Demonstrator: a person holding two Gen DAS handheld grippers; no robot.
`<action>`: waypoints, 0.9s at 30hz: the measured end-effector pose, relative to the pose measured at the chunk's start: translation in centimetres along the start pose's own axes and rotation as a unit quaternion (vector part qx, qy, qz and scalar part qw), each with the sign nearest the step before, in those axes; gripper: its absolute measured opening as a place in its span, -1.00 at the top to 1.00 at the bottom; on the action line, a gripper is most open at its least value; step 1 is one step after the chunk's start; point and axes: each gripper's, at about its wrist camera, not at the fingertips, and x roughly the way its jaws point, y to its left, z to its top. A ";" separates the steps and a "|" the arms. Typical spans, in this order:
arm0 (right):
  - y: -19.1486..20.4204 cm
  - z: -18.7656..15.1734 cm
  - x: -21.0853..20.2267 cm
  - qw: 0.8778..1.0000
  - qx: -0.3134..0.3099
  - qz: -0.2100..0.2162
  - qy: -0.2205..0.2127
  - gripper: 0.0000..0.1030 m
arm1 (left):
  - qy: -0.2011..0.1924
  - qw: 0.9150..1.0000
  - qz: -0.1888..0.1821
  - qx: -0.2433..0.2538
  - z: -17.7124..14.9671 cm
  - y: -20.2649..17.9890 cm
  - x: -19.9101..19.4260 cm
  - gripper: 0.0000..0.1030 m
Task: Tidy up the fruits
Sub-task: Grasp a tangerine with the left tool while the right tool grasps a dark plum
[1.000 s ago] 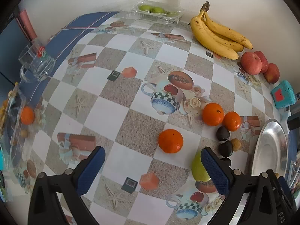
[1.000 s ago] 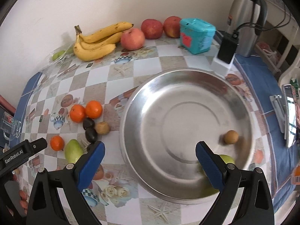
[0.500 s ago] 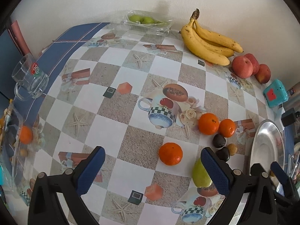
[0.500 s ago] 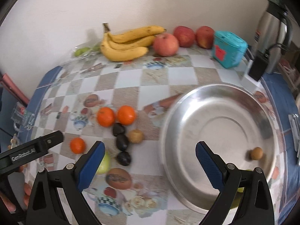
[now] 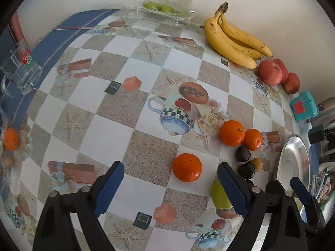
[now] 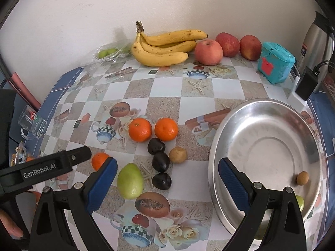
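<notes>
Fruits lie loose on the table between both spread, empty tongs.

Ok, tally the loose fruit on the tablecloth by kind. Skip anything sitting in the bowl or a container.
Bananas: 3
Red apples: 3
Oranges: 3
Dark plums: 3
Large green fruit: 1
Small brown fruit: 1
Total: 14

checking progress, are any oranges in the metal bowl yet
No, the bowl holds only a small brown fruit and a green one.
</notes>
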 end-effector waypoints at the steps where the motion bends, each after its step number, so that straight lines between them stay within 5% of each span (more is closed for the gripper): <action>1: 0.0 0.0 0.1 1.000 0.000 0.001 0.001 -0.84 | 0.001 1.000 -0.001 0.002 0.0 -0.1 0.1 -0.75; 4: 0.3 -0.1 0.4 1.000 -0.005 0.004 0.005 -0.65 | 0.001 1.000 -0.005 0.006 0.0 -0.3 0.4 -0.74; 9: 0.7 -0.4 1.3 1.000 -0.018 -0.001 0.014 -0.61 | 0.000 1.000 -0.010 0.019 -0.2 -1.0 0.9 -0.68; 11: 0.6 -0.6 1.6 1.000 -0.017 -0.002 0.021 -0.34 | 0.001 1.000 -0.011 0.022 -0.2 -1.2 1.1 -0.67; 15: 0.2 -0.9 2.4 0.999 -0.007 0.003 0.036 -0.19 | 0.007 1.000 -0.018 0.023 -0.3 -1.4 1.6 -0.59; 20: 0.0 -1.2 3.2 0.999 0.003 0.010 0.049 0.10 | 0.023 0.999 -0.020 0.022 -0.5 -1.5 2.5 -0.38; 27: 0.1 -1.7 4.5 0.997 0.005 0.011 0.070 0.27 | 0.035 0.999 -0.022 0.021 -0.7 -1.6 3.4 -0.06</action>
